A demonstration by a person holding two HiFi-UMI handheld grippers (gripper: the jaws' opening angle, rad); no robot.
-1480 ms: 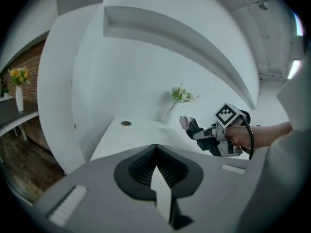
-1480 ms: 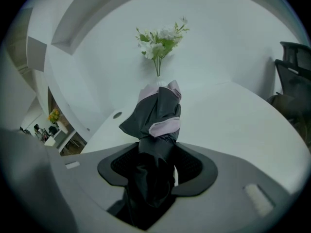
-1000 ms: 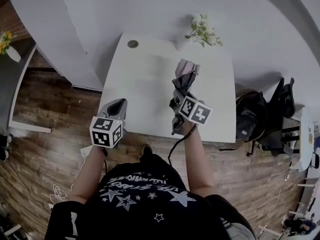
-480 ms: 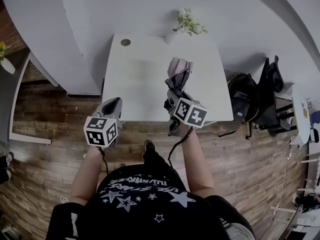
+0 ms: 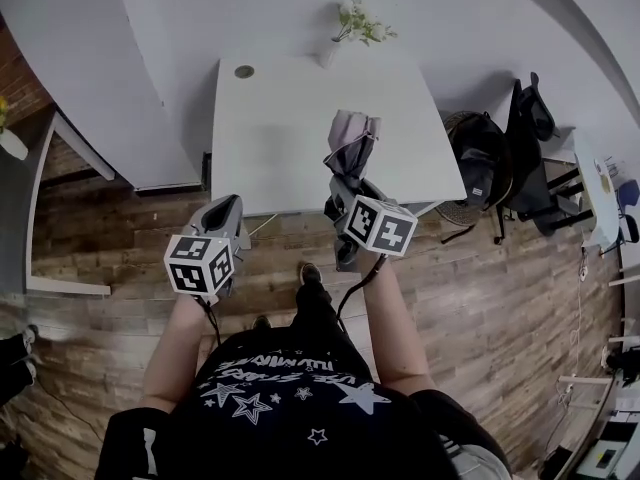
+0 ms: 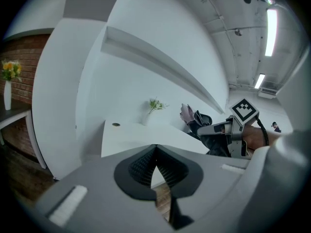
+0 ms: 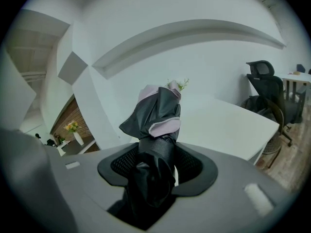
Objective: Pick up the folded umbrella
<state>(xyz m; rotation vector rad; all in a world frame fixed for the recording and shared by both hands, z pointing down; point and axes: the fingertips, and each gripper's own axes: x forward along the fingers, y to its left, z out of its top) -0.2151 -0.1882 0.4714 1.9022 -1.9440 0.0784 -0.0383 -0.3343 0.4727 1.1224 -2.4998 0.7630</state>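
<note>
The right gripper (image 5: 347,190) has its fingers clamped on the lower end of the folded umbrella (image 5: 352,144). It holds the umbrella off the white worktop (image 5: 280,118), above the near edge, with the dark and pale pink folds pointing toward the far edge. The left gripper (image 5: 228,211) hangs by the worktop's near left corner, its fingers together with nothing between them, and a vase of flowers (image 5: 345,30) stands at the far edge.

A white table (image 5: 290,128) stands on a wooden plank floor (image 5: 480,298). On its top sit a vase of flowers (image 5: 333,50) at twelve o'clock and a small dark round disc (image 5: 244,71) at ten.
</note>
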